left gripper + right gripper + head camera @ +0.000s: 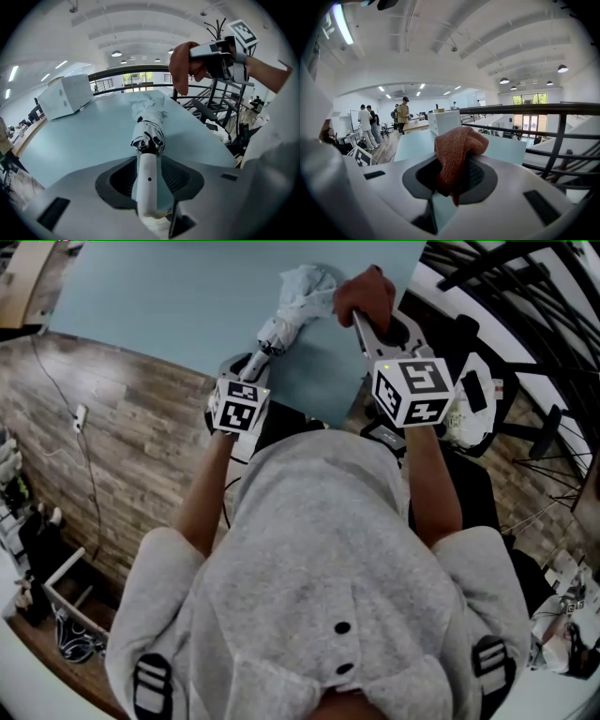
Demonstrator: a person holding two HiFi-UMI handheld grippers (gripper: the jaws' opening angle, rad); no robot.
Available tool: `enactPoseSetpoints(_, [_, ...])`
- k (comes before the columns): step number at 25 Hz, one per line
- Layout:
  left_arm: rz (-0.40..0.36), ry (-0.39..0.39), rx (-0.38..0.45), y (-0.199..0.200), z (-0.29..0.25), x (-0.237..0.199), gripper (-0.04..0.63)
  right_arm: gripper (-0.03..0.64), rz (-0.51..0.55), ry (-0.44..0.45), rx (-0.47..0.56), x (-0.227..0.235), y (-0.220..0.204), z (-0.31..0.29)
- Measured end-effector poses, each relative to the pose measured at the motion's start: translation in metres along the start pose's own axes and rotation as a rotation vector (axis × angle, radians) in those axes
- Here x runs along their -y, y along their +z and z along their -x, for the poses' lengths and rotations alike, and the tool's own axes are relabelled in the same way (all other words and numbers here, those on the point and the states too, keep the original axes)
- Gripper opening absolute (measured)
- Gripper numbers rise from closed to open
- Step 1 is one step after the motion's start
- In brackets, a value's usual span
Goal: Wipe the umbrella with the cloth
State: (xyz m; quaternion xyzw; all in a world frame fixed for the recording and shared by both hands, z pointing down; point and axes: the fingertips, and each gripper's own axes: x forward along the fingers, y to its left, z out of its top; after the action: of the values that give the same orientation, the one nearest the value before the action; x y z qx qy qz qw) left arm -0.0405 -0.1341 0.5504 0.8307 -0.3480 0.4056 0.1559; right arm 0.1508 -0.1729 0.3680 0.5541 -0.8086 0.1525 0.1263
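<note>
Grey hooded sweatshirt [319, 549] fills the bottom of the head view, and two bare forearms reach forward from its sleeves.

Ahead of them a folded umbrella [292, 306] of pale-grey crumpled fabric lies flat on the smooth pale-blue counter [159, 306]. Its rounded white plastic handle [148, 180] points back toward the person. Over that handle the left tongs [149, 164] tilt steeply downward with their jaws spread. The handle runs between them with a gap on each side, and the ribbed dark pads do not press it.

Right of the umbrella, near its far end, the right tongs [452, 172] point closer to level and pinch a rust-red knitted cloth [457, 145]. It bulges over the jaws and hangs down between them, raised off the counter.

Each pair of tongs carries a cube [412, 390] with black-and-white square markers.

Beyond and left of the umbrella a white rectangular box [65, 96] stands on the counter. A black metal railing [553, 110] runs to the umbrella's right, and wood-plank floor [122, 427] lies to its left.
</note>
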Motion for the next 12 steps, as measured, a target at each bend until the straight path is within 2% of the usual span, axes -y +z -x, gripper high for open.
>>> enactPoseSetpoints(12, [0.014,-0.029,-0.085,-0.018,-0.034,-0.006,0.155,0.078,0.033,-0.031,-0.058,0.008,-0.011,-0.037])
